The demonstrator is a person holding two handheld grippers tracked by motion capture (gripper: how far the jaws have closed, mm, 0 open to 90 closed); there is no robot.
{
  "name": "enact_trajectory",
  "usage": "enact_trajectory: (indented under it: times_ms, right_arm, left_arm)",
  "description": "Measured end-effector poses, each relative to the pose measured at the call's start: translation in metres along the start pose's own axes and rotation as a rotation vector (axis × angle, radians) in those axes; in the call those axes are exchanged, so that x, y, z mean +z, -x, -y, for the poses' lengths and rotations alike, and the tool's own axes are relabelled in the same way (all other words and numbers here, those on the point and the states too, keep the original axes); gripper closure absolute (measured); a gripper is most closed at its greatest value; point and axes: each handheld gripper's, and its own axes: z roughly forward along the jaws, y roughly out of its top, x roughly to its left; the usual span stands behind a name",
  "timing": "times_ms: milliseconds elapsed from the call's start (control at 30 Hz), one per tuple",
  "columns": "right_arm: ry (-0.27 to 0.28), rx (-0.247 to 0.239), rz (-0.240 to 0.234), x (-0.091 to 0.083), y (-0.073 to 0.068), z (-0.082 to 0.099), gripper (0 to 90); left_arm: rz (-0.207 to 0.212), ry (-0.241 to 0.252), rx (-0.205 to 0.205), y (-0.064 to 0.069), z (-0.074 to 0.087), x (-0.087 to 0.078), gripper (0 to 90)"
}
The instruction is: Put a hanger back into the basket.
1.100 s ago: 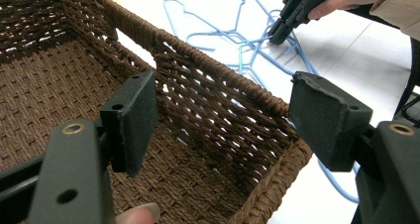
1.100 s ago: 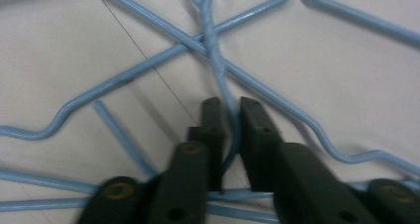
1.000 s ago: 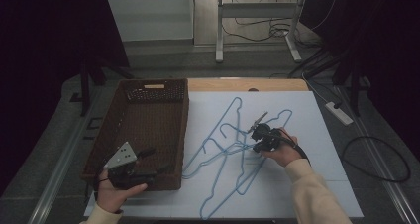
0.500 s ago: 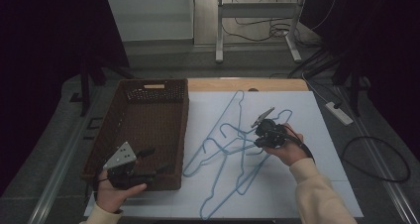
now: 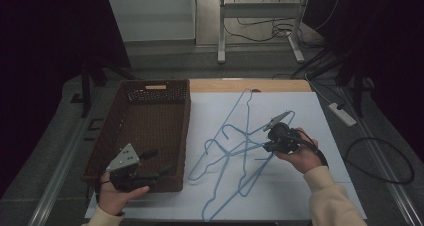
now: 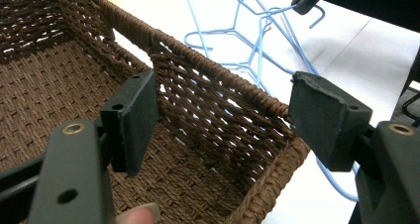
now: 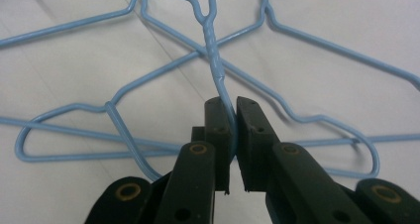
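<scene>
Several thin, springy blue wire hangers (image 5: 235, 151) probably tangled; right gripper (image 7: 228, 110) pinched one's twisted neck, left gripper (image 6: 223, 115) gaped wide beside basket (image 5: 150, 131).

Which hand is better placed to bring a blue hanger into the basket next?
Right. The right gripper is already shut on a blue wire hanger; the left gripper is open at the wicker basket rim.
</scene>
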Motion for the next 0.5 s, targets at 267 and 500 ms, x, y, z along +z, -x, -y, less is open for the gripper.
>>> enact_trajectory:
  times_ms: [267, 500]
  right_arm:
    - [-0.002, 0.008, 0.007, -0.005, 0.001, 0.005, 84.7]
    - [-0.021, 0.017, 0.005, -0.004, -0.001, 0.006, 84.7]
  left_arm:
    - [0.029, -0.004, 0.017, 0.013, -0.012, 0.006, 28.6]
    - [0.072, -0.033, 0.049, 0.031, -0.029, 0.024, 28.7]
